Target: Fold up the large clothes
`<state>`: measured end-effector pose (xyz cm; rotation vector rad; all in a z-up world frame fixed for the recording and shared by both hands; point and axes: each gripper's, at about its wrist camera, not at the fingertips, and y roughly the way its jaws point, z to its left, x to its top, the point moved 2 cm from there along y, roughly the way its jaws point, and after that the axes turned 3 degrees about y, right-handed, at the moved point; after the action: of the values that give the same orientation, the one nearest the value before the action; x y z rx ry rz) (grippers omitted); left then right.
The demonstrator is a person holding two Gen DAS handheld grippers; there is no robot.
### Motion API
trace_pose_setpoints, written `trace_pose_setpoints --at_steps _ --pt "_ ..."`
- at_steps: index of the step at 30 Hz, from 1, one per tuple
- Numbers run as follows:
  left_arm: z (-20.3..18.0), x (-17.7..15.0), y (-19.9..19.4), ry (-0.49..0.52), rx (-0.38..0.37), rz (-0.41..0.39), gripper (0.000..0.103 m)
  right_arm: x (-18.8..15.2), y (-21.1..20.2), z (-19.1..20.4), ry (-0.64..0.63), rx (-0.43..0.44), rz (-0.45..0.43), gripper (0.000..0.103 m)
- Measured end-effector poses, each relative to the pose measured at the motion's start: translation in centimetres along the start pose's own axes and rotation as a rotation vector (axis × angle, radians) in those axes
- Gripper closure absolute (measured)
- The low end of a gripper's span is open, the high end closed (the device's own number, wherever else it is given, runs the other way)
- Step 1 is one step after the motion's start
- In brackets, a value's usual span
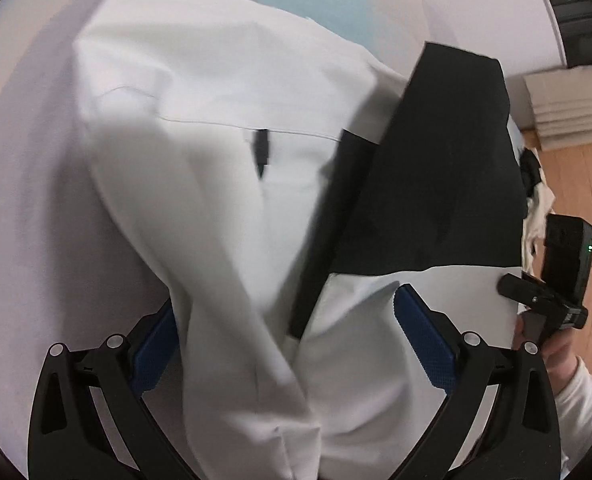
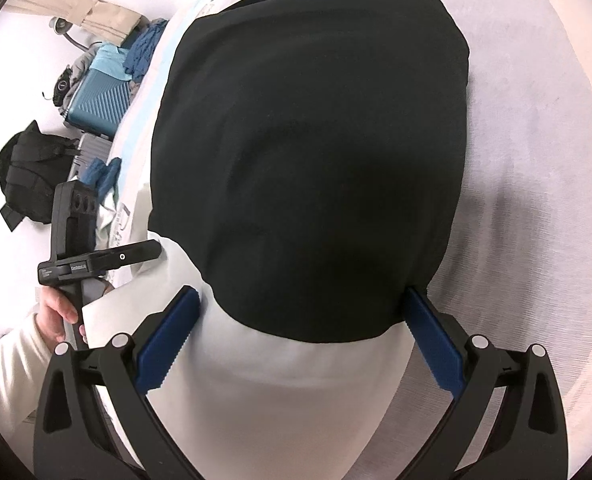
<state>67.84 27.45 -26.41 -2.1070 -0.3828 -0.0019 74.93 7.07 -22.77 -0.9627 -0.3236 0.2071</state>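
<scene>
While the white-and-black garment (image 1: 232,184) hangs bunched over a pale bed sheet (image 1: 28,200), its white cloth fills the gap between the wide-spread jaws of the left gripper (image 1: 292,332); whether they pinch it cannot be told. Likewise the right gripper (image 2: 302,330) has its jaws wide apart, with the garment's black panel and white hem lying between its blue pads (image 2: 168,340). Motion blur softens the white folds. Off the bed's edge stand a blue suitcase (image 2: 96,100) and a black backpack (image 2: 28,172), partly hidden.

White-and-black garment (image 1: 224,128) — bunched, draped over the pale bed sheet (image 1: 36,200).
</scene>
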Motion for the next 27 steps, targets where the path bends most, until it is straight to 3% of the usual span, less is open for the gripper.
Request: trace_pose_setpoints --at_steps 5,9,11,13,15,17,20,21,25,27 --pt "-1.5 0.8 0.7 0.000 -0.095 0.007 0.006 0.2 -0.2 0.0 0.009 0.041 0.002 0.006" --pt "-3.5 0.4 2.2 0.048 -0.113 0.035 0.006 0.0 -1.0 0.5 0.002 0.093 -0.012 0.006" --pt "-4.3 0.8 3.3 0.063 -0.127 0.046 0.006 0.0 -0.6 0.4 -0.021 0.055 0.000 0.006" --pt "-5.3 0.9 4.2 0.092 -0.098 0.057 0.006 -0.2 1.0 0.1 -0.046 -0.039 0.054 0.006" --pt "-6.9 1.4 5.7 0.093 -0.068 0.058 0.006 -0.1 1.5 -0.9 0.023 -0.017 0.066 0.006" --pt "-7.5 1.7 6.1 0.081 -0.065 0.055 0.006 0.0 1.5 -0.6 0.016 -0.024 0.062 0.006" --pt "-7.7 1.5 6.3 0.090 -0.032 0.051 0.008 -0.2 1.4 -0.3 0.005 -0.023 0.056 0.013" --pt "-6.5 1.0 5.6 0.094 -0.026 0.047 0.010 -0.2 1.3 -0.3 0.009 -0.013 0.056 0.020" --pt "-6.5 0.8 4.0 0.108 -0.012 0.024 0.029 -0.3 0.3 -0.7 0.013 0.012 0.036 0.044" --pt "-7.2 1.0 3.7 0.124 -0.012 0.016 0.040 -0.5 0.0 -0.8 0.031 0.025 0.028 0.050"
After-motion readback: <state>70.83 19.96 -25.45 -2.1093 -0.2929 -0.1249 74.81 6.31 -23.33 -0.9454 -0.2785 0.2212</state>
